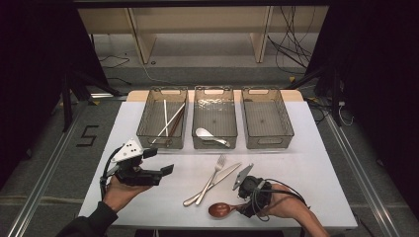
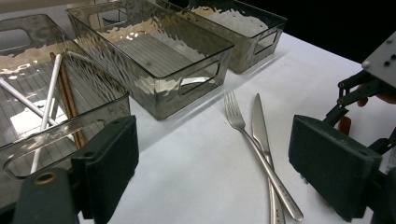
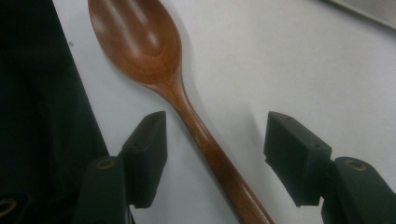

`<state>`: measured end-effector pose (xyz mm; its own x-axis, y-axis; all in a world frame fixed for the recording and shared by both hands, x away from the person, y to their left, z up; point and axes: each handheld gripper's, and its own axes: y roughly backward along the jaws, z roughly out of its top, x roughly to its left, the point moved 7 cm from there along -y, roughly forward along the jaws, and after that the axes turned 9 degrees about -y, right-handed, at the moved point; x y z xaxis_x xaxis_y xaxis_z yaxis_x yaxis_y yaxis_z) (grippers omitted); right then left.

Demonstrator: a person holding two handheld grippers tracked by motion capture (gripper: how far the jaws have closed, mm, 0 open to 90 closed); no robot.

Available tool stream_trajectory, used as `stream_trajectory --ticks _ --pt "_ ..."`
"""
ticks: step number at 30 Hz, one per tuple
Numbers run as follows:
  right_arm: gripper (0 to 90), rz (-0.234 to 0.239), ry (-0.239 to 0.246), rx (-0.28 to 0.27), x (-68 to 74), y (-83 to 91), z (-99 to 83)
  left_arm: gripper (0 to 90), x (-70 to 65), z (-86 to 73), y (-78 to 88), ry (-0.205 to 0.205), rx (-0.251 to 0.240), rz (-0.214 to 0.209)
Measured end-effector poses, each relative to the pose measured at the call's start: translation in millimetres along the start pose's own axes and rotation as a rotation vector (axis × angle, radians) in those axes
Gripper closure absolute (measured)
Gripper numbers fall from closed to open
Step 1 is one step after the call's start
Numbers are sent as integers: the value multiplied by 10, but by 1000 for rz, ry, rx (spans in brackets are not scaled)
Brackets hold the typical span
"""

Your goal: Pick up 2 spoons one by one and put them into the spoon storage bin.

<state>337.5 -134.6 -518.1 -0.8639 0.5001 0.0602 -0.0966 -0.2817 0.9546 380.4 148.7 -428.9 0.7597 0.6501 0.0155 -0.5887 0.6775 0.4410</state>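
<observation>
A brown wooden spoon (image 1: pixel 221 210) lies on the white table near its front edge. In the right gripper view its handle (image 3: pixel 205 140) runs between the two jaws, and neither pad touches it. My right gripper (image 1: pixel 244 208) is open, low over the table and pointing left at the spoon. My left gripper (image 1: pixel 159 161) is held above the table's left side, open with nothing between its jaws (image 2: pixel 215 140). A steel fork (image 1: pixel 213 176) and a knife (image 1: pixel 223 174) lie crossed in the middle; the same fork (image 2: pixel 243 126) and knife (image 2: pixel 259 121) lie ahead of the left gripper.
Three clear bins stand in a row at the back. The left bin (image 1: pixel 141 129) holds white and brown chopsticks (image 1: pixel 170 121). A white spoon (image 1: pixel 210 136) lies in the middle bin (image 1: pixel 193 123). Nothing lies in the right bin (image 1: pixel 288 123). Bare table (image 1: pixel 306 168) lies right of the cutlery.
</observation>
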Motion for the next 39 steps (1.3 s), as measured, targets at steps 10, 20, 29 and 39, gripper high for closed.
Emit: stream_trajectory --ticks 10,20,29,39 --pt "543 -21 30 55 26 -79 -24 159 -1 5 6 -3 -2 1" --pt "706 -27 91 82 48 -76 -6 158 -3 0 -4 0 0 0" --pt "807 -32 143 115 114 -77 7 159 -10 -1 -9 -3 1 -1" --pt "818 -39 145 93 122 -61 22 159 -6 -1 -8 -3 1 0"
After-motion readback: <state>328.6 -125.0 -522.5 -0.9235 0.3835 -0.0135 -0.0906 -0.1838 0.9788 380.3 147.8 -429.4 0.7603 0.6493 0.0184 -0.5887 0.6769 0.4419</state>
